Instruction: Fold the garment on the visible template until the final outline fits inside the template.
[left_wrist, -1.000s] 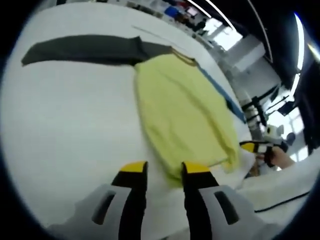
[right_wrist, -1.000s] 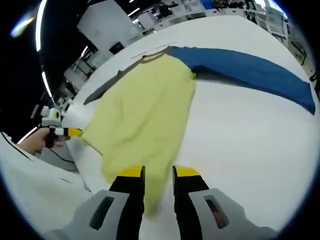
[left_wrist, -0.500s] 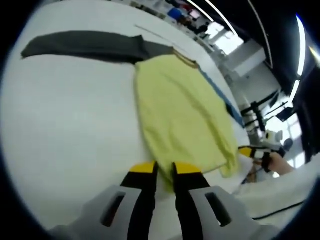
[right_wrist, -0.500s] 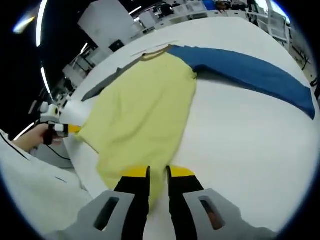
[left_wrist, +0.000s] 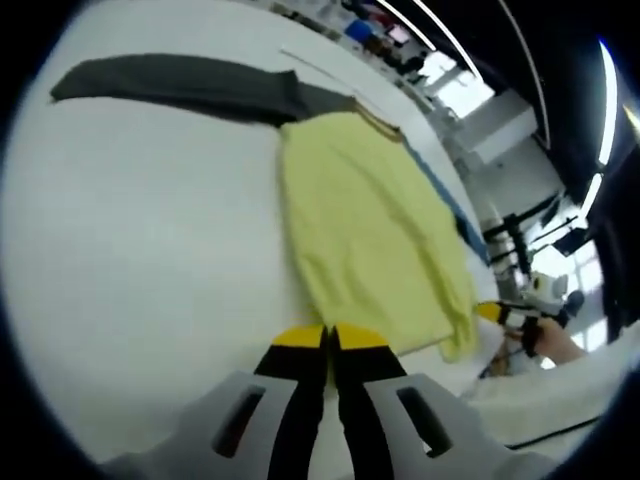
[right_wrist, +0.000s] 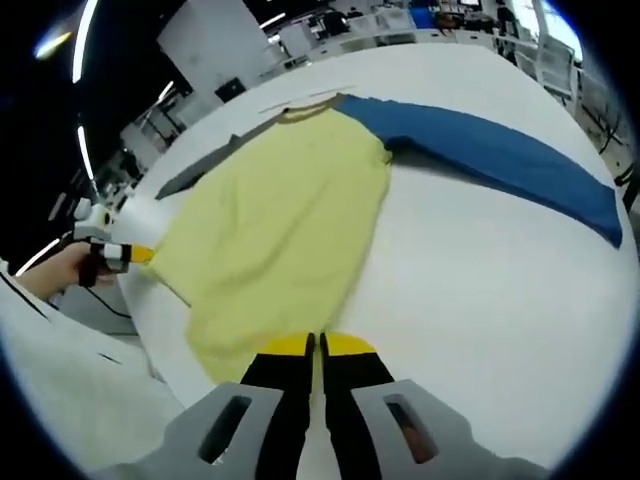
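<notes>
The garment (left_wrist: 370, 230) (yellow body, one grey sleeve (left_wrist: 170, 85), one blue sleeve (right_wrist: 500, 155)) lies flat on the white table (left_wrist: 130, 260); the left gripper (left_wrist: 328, 338) has its jaws pressed together on the hem's near corner; the right gripper (right_wrist: 313, 346) is likewise pinched closed on the hem's other corner.

Yellow garment (right_wrist: 280, 230), blue and seemingly grey sleeves.

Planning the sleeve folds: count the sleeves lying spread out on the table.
2: the dark grey sleeve stretches out from one shoulder of the yellow garment, the blue sleeve from the other, both flat and unfolded.
</notes>
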